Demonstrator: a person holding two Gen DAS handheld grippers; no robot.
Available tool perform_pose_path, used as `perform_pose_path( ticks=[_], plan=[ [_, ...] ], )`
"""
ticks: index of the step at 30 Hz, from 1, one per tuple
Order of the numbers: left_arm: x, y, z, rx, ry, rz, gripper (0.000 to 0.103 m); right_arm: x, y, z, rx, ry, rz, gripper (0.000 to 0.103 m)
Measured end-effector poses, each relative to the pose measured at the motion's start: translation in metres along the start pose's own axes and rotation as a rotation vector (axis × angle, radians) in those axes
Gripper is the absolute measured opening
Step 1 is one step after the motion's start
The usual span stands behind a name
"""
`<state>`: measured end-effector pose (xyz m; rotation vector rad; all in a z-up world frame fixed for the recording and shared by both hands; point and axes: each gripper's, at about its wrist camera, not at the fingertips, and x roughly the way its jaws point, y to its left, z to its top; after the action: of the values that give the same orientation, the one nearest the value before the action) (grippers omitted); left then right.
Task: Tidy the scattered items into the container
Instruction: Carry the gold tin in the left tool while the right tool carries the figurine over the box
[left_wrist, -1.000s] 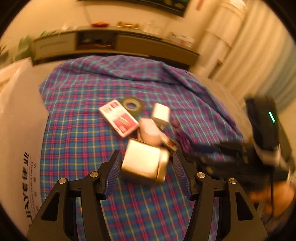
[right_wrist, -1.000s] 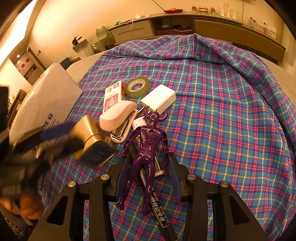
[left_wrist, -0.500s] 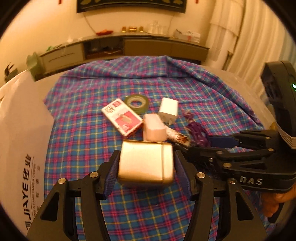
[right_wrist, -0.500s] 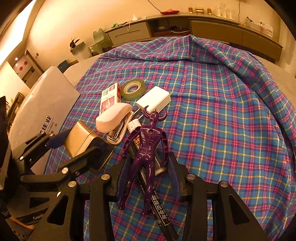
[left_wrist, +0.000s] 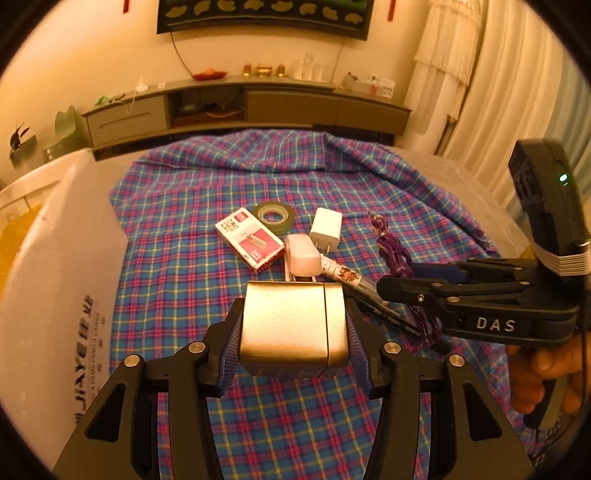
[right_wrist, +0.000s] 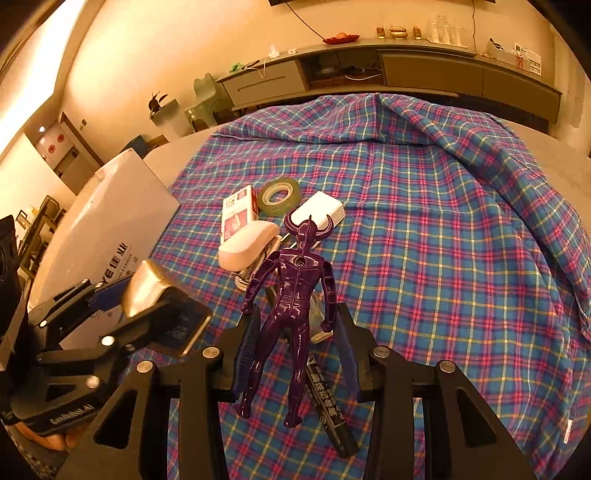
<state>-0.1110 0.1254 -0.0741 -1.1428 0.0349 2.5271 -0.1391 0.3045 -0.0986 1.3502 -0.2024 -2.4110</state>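
Observation:
My left gripper (left_wrist: 293, 332) is shut on a gold metal tin (left_wrist: 291, 325), held just above the plaid cloth; the same tin (right_wrist: 147, 291) shows at the left of the right wrist view. My right gripper (right_wrist: 295, 332) is shut on a purple horned figure (right_wrist: 295, 295), its pads pressing the figure's arms. That figure (left_wrist: 391, 251) hangs from the right gripper (left_wrist: 402, 277) at the right of the left wrist view. A white cardboard box (left_wrist: 55, 295) stands at the cloth's left edge.
On the cloth lie a tape roll (left_wrist: 275, 214), a red-and-white staple box (left_wrist: 249, 243), a white charger (left_wrist: 325, 229), a white stapler (left_wrist: 302, 254) and a black marker (right_wrist: 328, 406). A low cabinet (left_wrist: 258, 107) runs along the far wall. A hand (left_wrist: 543, 373) holds the right gripper.
My left gripper's fingers closed in on the gold tin, squared it up and raised it slightly. The right gripper kept still with the purple figure.

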Motion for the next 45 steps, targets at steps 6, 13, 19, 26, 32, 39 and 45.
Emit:
perform_pose_path(
  ticks=[6, 13, 19, 26, 32, 39, 45],
  plan=[
    [-0.037, 0.007, 0.000, 0.003, -0.058, -0.021, 0.053, -0.011, 0.010, -0.008, -0.010, -0.015, 0.019, 0.042],
    [-0.073, 0.018, -0.002, -0.003, -0.111, -0.028, 0.053, -0.024, 0.038, -0.022, -0.055, -0.040, 0.034, 0.042],
    [-0.103, 0.033, -0.005, -0.026, -0.152, -0.029, 0.053, -0.037, 0.067, -0.030, -0.098, -0.083, 0.039, 0.042],
    [-0.134, 0.053, -0.007, -0.059, -0.198, -0.027, 0.053, -0.050, 0.096, -0.037, -0.127, -0.125, 0.048, 0.042],
    [-0.151, 0.075, -0.010, -0.102, -0.219, -0.025, 0.053, -0.063, 0.125, -0.038, -0.160, -0.152, 0.086, 0.042],
    [-0.167, 0.111, -0.013, -0.169, -0.241, -0.014, 0.053, -0.069, 0.161, -0.037, -0.192, -0.172, 0.131, 0.042],
    [-0.178, 0.136, -0.016, -0.222, -0.264, 0.002, 0.053, -0.069, 0.190, -0.035, -0.217, -0.171, 0.162, 0.042]
  ],
)
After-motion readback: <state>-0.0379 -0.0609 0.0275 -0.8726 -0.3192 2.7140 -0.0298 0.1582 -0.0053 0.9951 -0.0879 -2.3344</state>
